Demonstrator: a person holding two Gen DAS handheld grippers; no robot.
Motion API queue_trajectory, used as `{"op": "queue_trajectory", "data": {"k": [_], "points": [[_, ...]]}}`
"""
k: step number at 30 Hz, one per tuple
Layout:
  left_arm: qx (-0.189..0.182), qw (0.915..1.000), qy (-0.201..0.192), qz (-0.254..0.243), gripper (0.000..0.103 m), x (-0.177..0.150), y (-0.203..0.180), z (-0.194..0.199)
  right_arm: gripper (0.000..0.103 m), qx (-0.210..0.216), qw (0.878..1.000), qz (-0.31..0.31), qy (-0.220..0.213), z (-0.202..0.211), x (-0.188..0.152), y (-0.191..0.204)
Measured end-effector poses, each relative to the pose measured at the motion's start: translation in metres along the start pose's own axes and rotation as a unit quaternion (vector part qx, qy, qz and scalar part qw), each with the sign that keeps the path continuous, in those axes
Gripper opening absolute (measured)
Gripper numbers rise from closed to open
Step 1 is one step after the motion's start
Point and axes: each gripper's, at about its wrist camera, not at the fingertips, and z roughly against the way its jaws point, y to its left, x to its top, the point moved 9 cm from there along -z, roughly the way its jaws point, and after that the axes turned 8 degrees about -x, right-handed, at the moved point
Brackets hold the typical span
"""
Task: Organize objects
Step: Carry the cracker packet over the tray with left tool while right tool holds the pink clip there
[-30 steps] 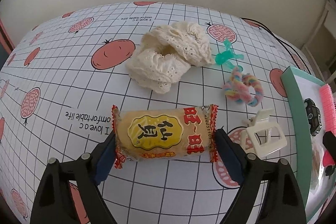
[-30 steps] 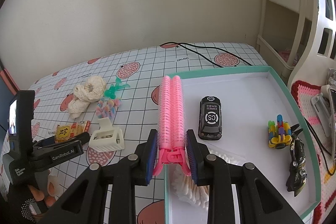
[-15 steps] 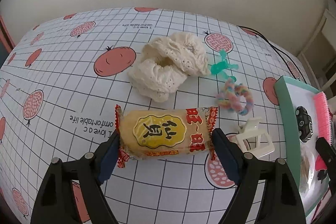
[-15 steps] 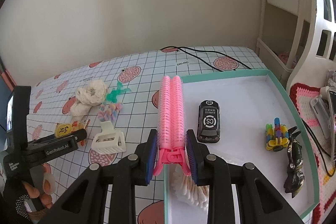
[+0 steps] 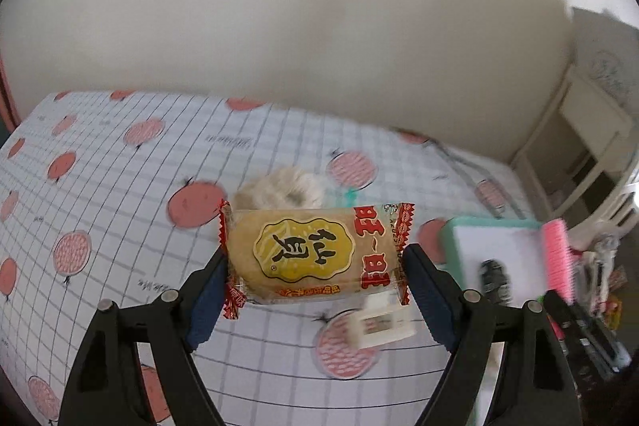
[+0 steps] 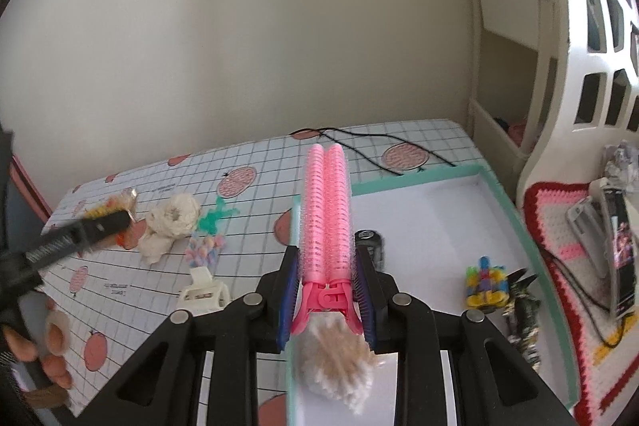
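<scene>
- Left wrist view: the left gripper point(image 5: 315, 268) has its jaws pinching a rice cracker packet point(image 5: 315, 258) by its two crimped ends; the packet sits crosswise between the blue pads, clear of the tablecloth point(image 5: 120, 186).
- Behind the packet, a cream lace scrunchie point(image 5: 279, 191) lies on the cloth, partly hidden and blurred.
- Below the packet's right end, a white claw clip point(image 5: 379, 322) rests on the cloth, near the right finger.
- To the right, a teal-rimmed tray point(image 5: 449, 238) holds a small black toy car point(image 5: 495, 278), blurred.
- Right wrist view: the right gripper point(image 6: 325, 290) has its jaws pressed on a pink hair roller clip point(image 6: 326, 214), which points straight ahead, above the left rim of the teal-rimmed tray point(image 6: 515, 210).
- Inside the tray: the black toy car point(image 6: 371, 244), a bundle of cotton swabs point(image 6: 335, 358) below the gripper, a multicoloured block toy point(image 6: 487, 282), and a dark figurine point(image 6: 523, 306) beside it.
- On the cloth left of the tray: scrunchie point(image 6: 171, 222), green clip point(image 6: 215, 216), pastel hair tie point(image 6: 203, 248), white claw clip point(image 6: 203, 292).
- Far left, the left gripper point(image 6: 116, 214) carries the packet off the cloth; a hand point(image 6: 44, 350) grips its handle.
</scene>
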Motion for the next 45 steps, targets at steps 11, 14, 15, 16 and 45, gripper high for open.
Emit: {"op": "queue_trajectory", "data": {"k": [11, 14, 15, 16, 45], "points": [[-0.056, 0.9969, -0.020, -0.051, 0.085, 0.007, -0.079, -0.003, 0.028, -0.030, 0.999, -0.020, 0.009, -0.006, 0.000, -0.054], [-0.073, 0.9945, -0.016, -0.073, 0.085, 0.004, -0.107, -0.014, 0.029, -0.036, 0.999, -0.021, 0.013, -0.010, -0.002, -0.065], [-0.076, 0.9940, -0.015, -0.077, 0.085, 0.002, -0.112, -0.017, 0.029, -0.037, 0.999, -0.024, 0.015, -0.011, -0.003, -0.068], [-0.079, 0.9935, -0.012, -0.081, 0.085, -0.001, -0.119, -0.020, 0.029, -0.037, 0.999, -0.029, 0.017, -0.013, -0.004, -0.072], [-0.080, 0.9875, 0.039, -0.131, 0.085, -0.047, -0.161, -0.092, 0.029, -0.030, 0.997, -0.026, 0.068, -0.068, -0.030, -0.073]]}}
